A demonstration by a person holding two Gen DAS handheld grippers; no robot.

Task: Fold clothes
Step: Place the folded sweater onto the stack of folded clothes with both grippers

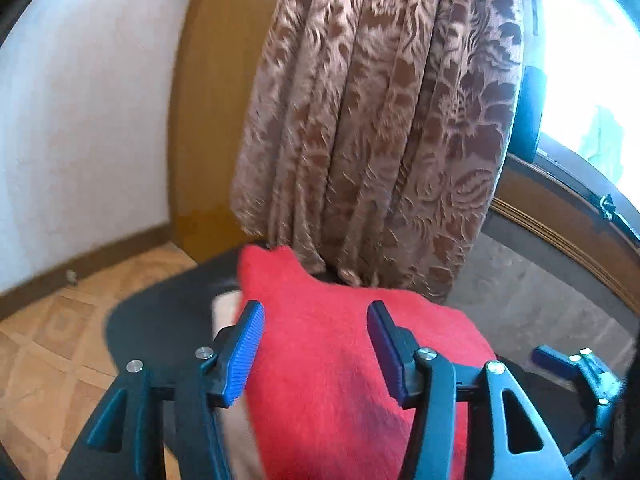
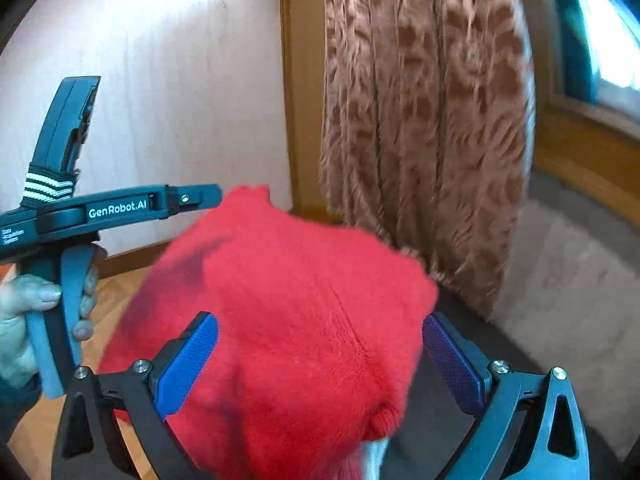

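Fuzzy red knit garment [image 1: 340,360] bunched on dark round worktop [image 1: 160,320], pale cloth [image 1: 226,308] underneath. Left gripper [image 1: 316,350] fingers spread wide, straddling red fabric, not pinching. Right gripper [image 2: 320,364] likewise agape over it, likely positioning for fold grab. Patterned brown curtain [image 1: 380,120] behind.

Daylight is admitted through a window [image 1: 592,80] at the right, which is blown out to white in both views, and a pale wash is thrown across the wall [image 1: 80,120]. The curtain [image 2: 428,140] and red cloth [image 2: 288,320] are smeared by motion blur in the right wrist view, while sharper detail is kept in the left. Straight lines are bowed by fisheye distortion, and the corners are darkened.
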